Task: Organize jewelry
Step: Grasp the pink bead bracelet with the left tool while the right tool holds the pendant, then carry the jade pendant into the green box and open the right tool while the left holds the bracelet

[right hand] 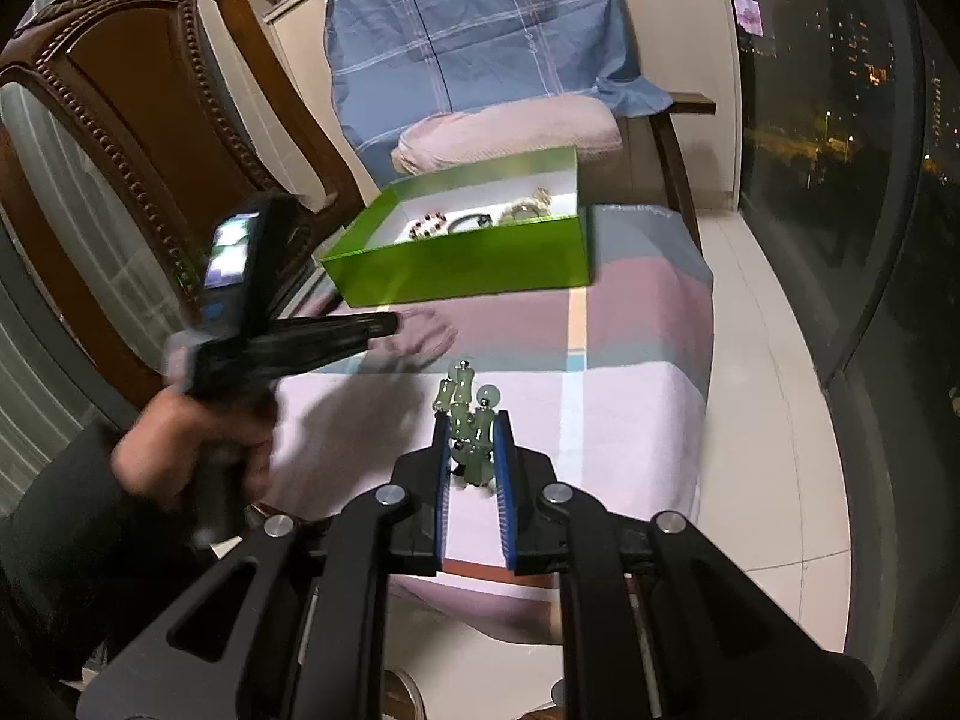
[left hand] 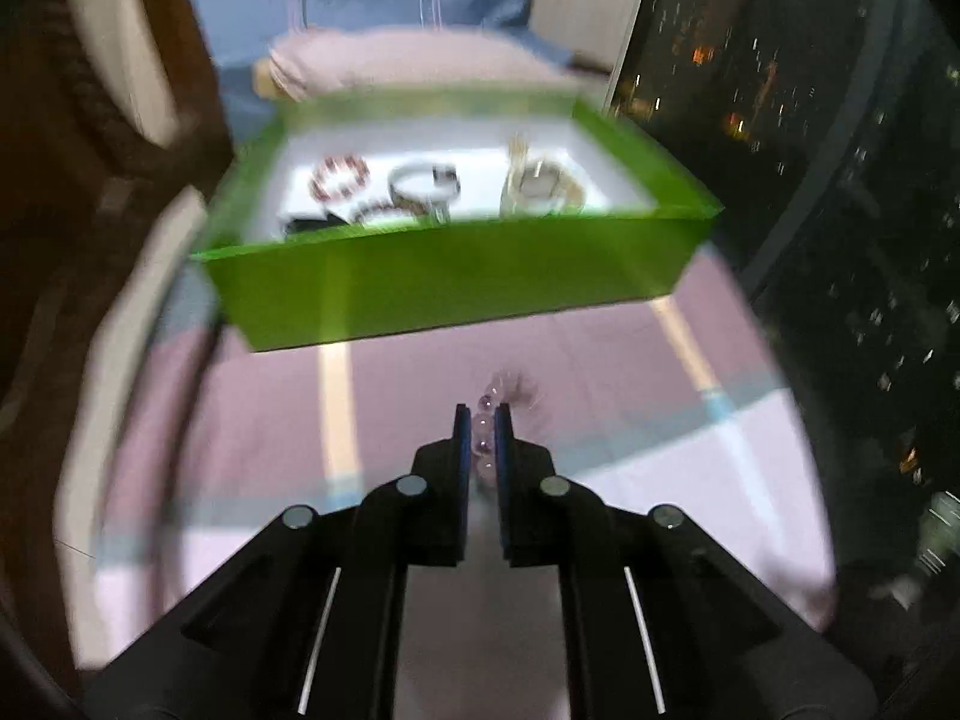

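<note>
A green box [left hand: 456, 276] [right hand: 468, 264] stands on a cloth-covered table and holds several bracelets, among them a red bead one [left hand: 339, 177] and a white bangle [left hand: 414, 183]. My left gripper [left hand: 483, 420] is shut on a pale purple bead bracelet [left hand: 486, 438], held above the cloth in front of the box; this view is motion-blurred. My right gripper [right hand: 471, 426] is shut on a pale green jade bracelet [right hand: 468, 414] above the near part of the table. The left gripper also shows in the right wrist view [right hand: 390, 324], left of the box.
The table has a pink, white and blue striped cloth [right hand: 630, 396]. A carved wooden chair [right hand: 150, 108] stands at the left. A chair draped in blue plaid cloth [right hand: 480, 30] with a pink cushion [right hand: 510, 126] is behind the box. Dark windows [right hand: 840, 180] are at the right.
</note>
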### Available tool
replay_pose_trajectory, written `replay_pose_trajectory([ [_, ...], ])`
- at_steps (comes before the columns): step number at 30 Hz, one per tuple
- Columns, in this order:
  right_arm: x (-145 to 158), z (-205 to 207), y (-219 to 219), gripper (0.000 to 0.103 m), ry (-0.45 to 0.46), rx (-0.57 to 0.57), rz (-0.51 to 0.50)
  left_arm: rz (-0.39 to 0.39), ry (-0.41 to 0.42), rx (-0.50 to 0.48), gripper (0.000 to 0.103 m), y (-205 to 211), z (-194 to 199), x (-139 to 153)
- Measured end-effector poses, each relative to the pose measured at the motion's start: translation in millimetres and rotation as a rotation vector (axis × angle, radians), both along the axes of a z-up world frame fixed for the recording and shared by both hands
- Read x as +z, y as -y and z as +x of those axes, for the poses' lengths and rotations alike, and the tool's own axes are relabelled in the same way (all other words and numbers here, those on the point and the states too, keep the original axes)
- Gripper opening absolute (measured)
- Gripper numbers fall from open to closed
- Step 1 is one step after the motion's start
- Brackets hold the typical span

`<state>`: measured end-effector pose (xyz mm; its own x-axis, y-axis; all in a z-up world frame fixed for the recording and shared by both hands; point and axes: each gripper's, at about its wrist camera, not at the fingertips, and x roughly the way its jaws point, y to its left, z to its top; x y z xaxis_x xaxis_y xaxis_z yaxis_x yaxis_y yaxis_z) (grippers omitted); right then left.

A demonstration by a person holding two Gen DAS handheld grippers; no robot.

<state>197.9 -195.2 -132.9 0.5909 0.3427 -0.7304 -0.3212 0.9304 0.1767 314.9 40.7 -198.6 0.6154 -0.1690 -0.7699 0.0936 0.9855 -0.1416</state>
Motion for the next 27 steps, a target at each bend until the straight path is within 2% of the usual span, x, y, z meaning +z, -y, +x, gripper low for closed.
replay_pose_trajectory([
  [4, 13, -4, -15, 0.014, 0.033, 0.005, -0.003, -0.048, 0.081, -0.012, 0.007, -11, -60, 48],
  [6, 19, -6, -23, 0.014, 0.051, 0.011, -0.011, -0.045, 0.119, -0.019, 0.007, -10, -90, 68],
  [11, 28, -8, -36, 0.014, 0.081, -0.002, -0.036, -0.084, 0.151, 0.017, 0.008, -14, -134, 86],
  [27, 32, -13, -42, 0.014, 0.101, -0.016, -0.056, -0.092, 0.141, 0.006, 0.008, -6, -162, 91],
])
